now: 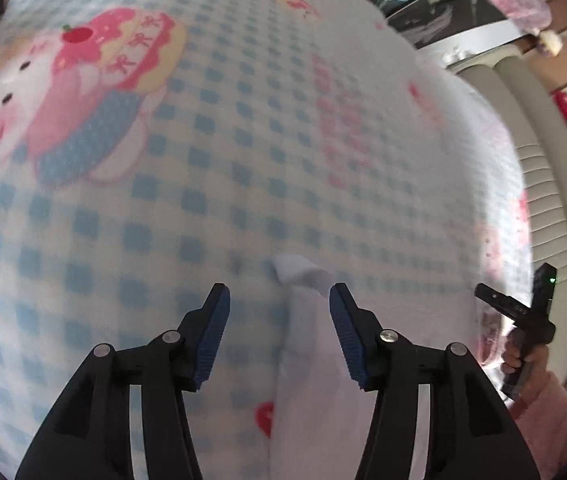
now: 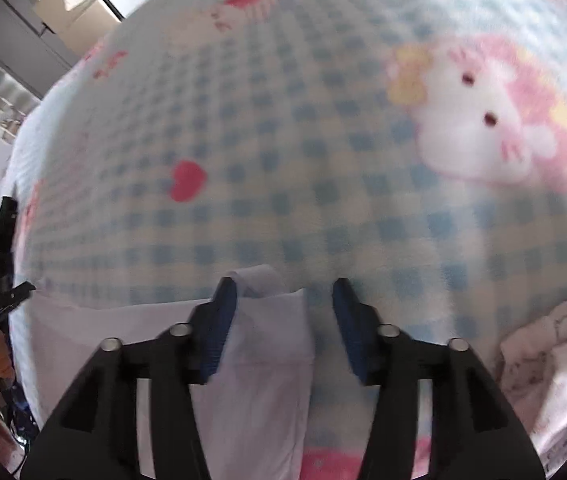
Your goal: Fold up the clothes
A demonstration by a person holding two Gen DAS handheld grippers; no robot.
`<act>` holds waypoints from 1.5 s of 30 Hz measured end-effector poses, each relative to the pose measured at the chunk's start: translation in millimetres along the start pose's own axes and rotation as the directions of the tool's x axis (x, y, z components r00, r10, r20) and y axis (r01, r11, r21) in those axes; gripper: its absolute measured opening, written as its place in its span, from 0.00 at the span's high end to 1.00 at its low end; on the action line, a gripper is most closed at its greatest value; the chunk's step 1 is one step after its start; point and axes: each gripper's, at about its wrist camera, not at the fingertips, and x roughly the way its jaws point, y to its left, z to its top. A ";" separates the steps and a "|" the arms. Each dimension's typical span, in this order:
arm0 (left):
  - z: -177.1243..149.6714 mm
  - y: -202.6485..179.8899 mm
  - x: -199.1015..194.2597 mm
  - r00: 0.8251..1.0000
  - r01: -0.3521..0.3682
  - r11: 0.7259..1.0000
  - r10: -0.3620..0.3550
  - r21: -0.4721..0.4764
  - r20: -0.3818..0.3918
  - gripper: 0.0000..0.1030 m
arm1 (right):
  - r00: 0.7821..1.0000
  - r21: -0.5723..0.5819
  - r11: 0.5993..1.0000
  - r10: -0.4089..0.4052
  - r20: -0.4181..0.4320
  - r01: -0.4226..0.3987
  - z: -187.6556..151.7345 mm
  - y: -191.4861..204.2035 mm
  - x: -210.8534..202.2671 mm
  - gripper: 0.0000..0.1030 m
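Checked blanket [image 1: 243, 128], cream sofa [image 1: 539, 184]

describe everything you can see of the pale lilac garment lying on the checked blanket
The pale lilac garment is thin, smooth cloth, lying folded flat on the blue-and-white checked blanket. One narrow folded end, topped by a small curled-over flap, runs up between the open fingers of the right gripper and lies against the left pad; a wider panel spreads left. From the left wrist it looks whiter, its tip between the left gripper's open fingers, unpinched.
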 end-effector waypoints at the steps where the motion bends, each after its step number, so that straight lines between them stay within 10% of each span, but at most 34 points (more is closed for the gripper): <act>1: -2.0 -0.8 3.9 1.000 0.011 1.000 -0.011 0.016 -0.024 0.48 | 1.000 -0.010 1.000 0.005 0.011 -0.005 -1.7 0.7 -8.0 0.49; 5: -11.0 -21.7 34.9 0.993 0.012 0.994 0.000 0.105 -0.117 0.59 | 0.998 -0.013 0.999 0.047 -0.047 -0.047 -12.5 -7.6 -4.0 0.49; 6: -12.9 -31.2 41.4 0.992 -0.019 0.987 0.038 0.158 -0.118 0.94 | 0.996 -0.012 0.998 0.054 -0.073 -0.055 -13.8 -12.0 1.8 0.49; 9: -10.1 -44.7 35.4 0.990 -0.115 0.968 0.130 0.224 -0.052 0.93 | 0.990 -0.035 0.997 0.064 -0.122 -0.069 -15.7 -14.1 11.7 0.55; 10: -7.1 -45.0 28.0 0.990 -0.130 0.968 0.138 0.217 -0.019 0.93 | 0.992 -0.061 0.995 0.066 -0.110 -0.073 -15.4 -11.2 7.1 0.80; 13: 0.5 -37.5 10.5 0.986 -0.164 0.970 0.159 0.178 0.042 0.93 | 0.997 -0.123 0.990 0.066 -0.050 -0.071 -12.1 -4.2 -11.4 0.97; 21: 6.4 -34.4 58.0 0.956 -0.259 0.947 0.280 0.188 -0.091 0.87 | 0.990 -0.145 0.988 -0.065 -0.125 0.046 1.8 -30.3 36.3 0.99; 24: 9.6 -51.5 20.0 0.949 -0.316 0.937 0.313 0.150 0.041 0.55 | 0.999 -0.078 0.996 -0.044 -0.005 0.044 14.3 -30.3 -0.8 0.88; 27: -1.2 -76.3 -15.3 0.916 -0.388 0.908 0.361 0.158 0.174 0.49 | 0.992 -0.083 0.995 -0.039 0.117 0.049 -2.4 -25.4 -58.5 0.80; 30: -37.9 -118.8 4.3 0.972 -0.225 0.901 0.232 0.372 0.025 0.49 | 0.999 -0.219 0.975 0.030 0.016 -0.025 -26.7 14.1 -51.5 0.79; 33: -68.9 -123.7 34.9 0.967 -0.129 0.891 0.211 0.435 -0.144 0.50 | 0.995 -0.368 0.929 -0.004 -0.104 -0.035 -60.8 44.1 -28.2 0.79; 40: -23.4 -101.3 55.9 0.973 -0.186 0.951 0.213 0.248 -0.090 0.55 | 0.994 -0.065 0.996 -0.067 -0.087 0.062 -44.4 -22.0 -13.7 0.91; 43: -32.8 -126.4 23.9 0.999 -0.003 0.974 0.015 0.229 -0.050 0.52 | 0.997 -0.032 0.998 -0.058 -0.044 0.056 -50.6 -13.3 -39.8 0.75; 45: -62.5 -152.0 11.8 0.997 -0.009 0.955 0.030 0.295 -0.065 0.52 | 0.999 -0.078 0.996 -0.039 -0.015 0.038 -67.8 8.4 -62.0 0.69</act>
